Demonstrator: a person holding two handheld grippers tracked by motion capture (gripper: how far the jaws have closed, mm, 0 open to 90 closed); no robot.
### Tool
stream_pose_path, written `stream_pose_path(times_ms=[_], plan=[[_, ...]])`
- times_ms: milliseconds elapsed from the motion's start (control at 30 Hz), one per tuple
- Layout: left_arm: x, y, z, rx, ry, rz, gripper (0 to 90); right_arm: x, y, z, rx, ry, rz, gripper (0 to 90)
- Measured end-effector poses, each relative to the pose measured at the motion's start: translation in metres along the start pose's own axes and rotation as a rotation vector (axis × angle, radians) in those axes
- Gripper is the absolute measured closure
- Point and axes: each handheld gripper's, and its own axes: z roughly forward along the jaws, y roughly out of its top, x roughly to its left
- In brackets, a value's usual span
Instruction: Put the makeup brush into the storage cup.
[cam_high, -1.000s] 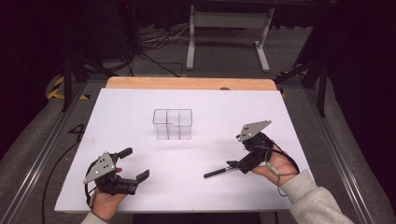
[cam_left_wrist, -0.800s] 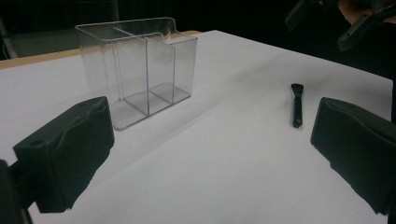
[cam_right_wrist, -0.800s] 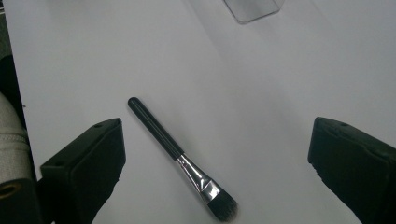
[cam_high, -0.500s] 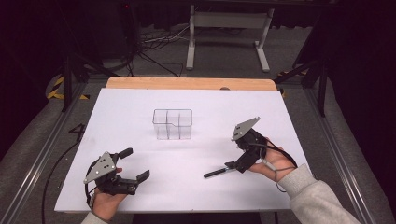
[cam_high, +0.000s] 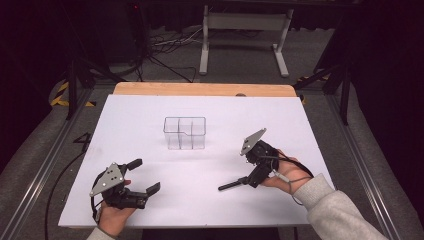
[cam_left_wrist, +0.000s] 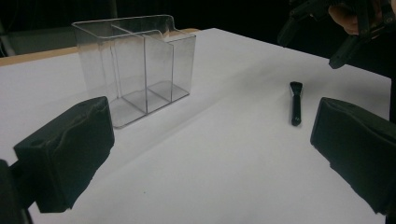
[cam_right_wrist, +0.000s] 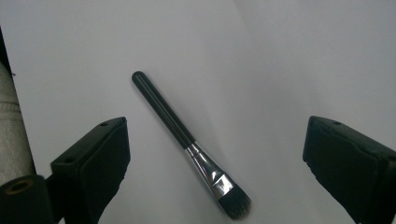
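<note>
Brush (cam_high: 234, 185) head hidden under right gripper (cam_high: 254, 176), high view.

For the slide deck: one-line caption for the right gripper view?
Open right gripper poised above a black makeup brush lying on the white table.

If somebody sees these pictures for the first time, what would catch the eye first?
Probably the black makeup brush, lying flat on the white table between the open jaws of the right hand-held gripper. Next, the clear divided organizer standing empty at the table's middle.
</note>
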Motion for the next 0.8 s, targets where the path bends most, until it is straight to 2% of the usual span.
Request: stream_pose_path(times_ms=[800], plan=[[0.002, -0.001, 0.000, 0.000, 0.002, -0.017, 0.1, 0.005, -0.004, 0.031, 0.130, 0.048, -0.033, 17.4]])
